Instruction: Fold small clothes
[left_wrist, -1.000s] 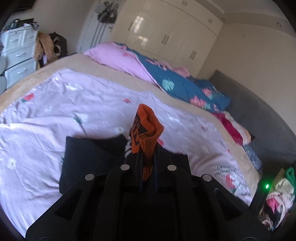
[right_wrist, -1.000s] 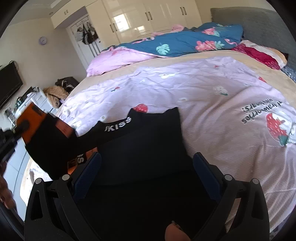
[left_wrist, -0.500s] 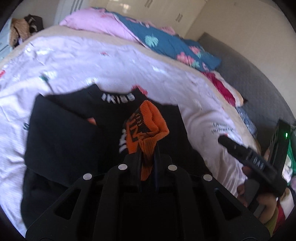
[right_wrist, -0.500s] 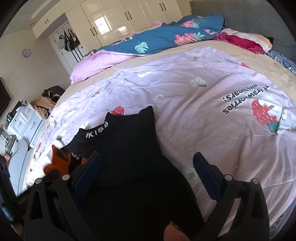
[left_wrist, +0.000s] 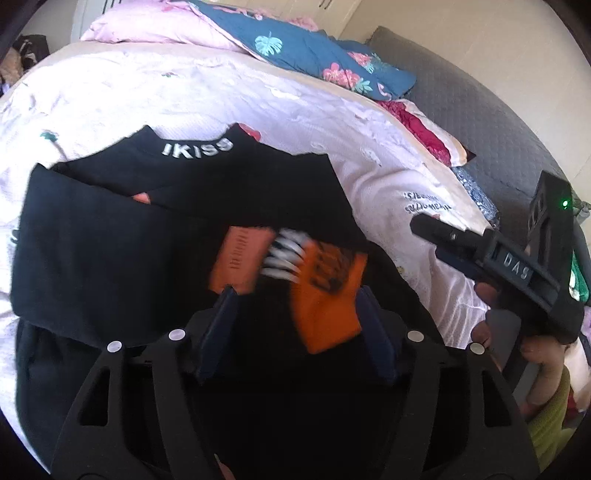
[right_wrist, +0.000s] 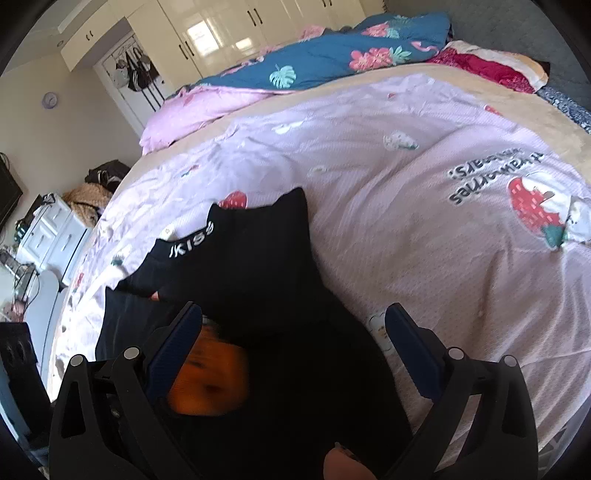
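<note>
Black knit fills the middle of both views: a dark top lies spread on the pale pink strawberry-print bedspread, its collar toward the upper part of the left wrist frame with white lettering across it. In the right wrist view the same garment runs from the centre down to the lower edge, the lettered collar at centre left.

An orange cuff of the sleeve, with black print and white stripes beside it, sits blurred at lower centre of the left wrist frame, lying on the black fabric between the spread fingers of the left gripper. Its jaws stand wide apart; the cuff seems to touch the right-hand finger, though the blur makes that hard to settle. A second orange patch lies just to its left, above the left-hand finger.

In the right wrist frame the orange cuff appears as a smeared blob at lower left, close against the inner side of the left-hand finger. The right gripper is also spread wide with nothing clamped, black cloth below it. That gripper's body shows at the right edge of the left wrist view, held in a hand above the bedspread.

A blue floral quilt and a pink pillow lie along the top of the bed; white wardrobes stand behind.
</note>
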